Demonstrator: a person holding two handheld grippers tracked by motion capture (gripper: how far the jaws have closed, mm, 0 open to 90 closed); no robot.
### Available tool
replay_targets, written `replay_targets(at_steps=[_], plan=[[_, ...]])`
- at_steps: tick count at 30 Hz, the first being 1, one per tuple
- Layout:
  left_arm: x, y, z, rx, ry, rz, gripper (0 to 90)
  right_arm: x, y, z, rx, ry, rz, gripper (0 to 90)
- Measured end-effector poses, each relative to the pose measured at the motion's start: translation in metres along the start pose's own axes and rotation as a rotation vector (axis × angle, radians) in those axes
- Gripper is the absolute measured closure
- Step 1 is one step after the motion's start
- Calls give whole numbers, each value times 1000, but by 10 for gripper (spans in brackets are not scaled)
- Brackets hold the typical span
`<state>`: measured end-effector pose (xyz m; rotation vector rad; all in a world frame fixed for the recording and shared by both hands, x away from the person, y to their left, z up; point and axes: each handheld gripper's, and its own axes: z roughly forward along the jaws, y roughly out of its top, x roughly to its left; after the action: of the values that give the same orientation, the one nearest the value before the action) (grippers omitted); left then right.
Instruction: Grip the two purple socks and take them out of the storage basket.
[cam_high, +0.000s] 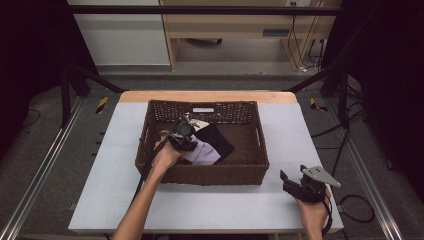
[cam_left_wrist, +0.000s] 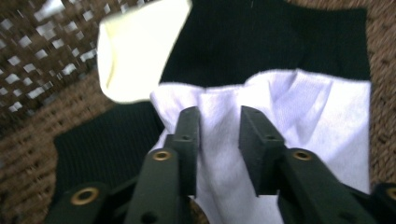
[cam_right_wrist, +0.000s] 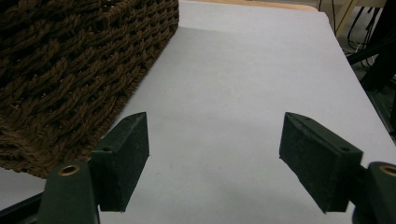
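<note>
Two narrow jaws of the left gripper (cam_left_wrist: 218, 140) straddle a white sock (cam_left_wrist: 285, 121) fold; closing may also pinch the black sock (cam_left_wrist: 261, 37) underneath.

Your white sock (cam_left_wrist: 289, 135) lies crumpled over a flat black sock (cam_left_wrist: 261, 42) in the wicker basket (cam_high: 250, 170), a cream sock (cam_left_wrist: 135, 51) at its ten o'clock.

A pale wooden desk (cam_high: 240, 22) stands beyond the table; cables (cam_high: 300, 45) hang at its right; yellow-black tape (cam_high: 102, 104) marks the grey floor (cam_high: 55, 165).
</note>
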<state>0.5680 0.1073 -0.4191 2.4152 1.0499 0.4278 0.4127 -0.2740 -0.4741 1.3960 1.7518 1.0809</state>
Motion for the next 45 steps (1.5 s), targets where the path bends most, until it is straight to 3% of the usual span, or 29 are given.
replay_targets(at_steps=[3, 5, 7, 12, 19, 28, 36, 45], plan=[[1, 0, -2, 9, -15, -17, 846, 0, 0, 0, -3, -1, -1, 244], [1, 0, -3, 4, -9, -15, 855, 0, 0, -1, -3, -2, -3, 244], [2, 0, -8, -30, -6, -22, 857, -1, 0, -1, -3, -3, -2, 244], [7, -4, -23, -167, -12, -79, 858, -1, 0, -1, 0, -6, 1, 244], [11, -9, -37, -291, 17, -117, 860, -1, 0, -1, 0, -10, -1, 244], [14, -11, -46, -364, 19, -143, 860, -2, -1, -1, 4, -11, 3, 244], [12, -14, -59, -480, 54, -145, 859, -3, -1, -1, 2, -16, 5, 244], [15, -17, -84, -549, 30, -173, 859, -4, -1, -1, -4, -18, 8, 243]])
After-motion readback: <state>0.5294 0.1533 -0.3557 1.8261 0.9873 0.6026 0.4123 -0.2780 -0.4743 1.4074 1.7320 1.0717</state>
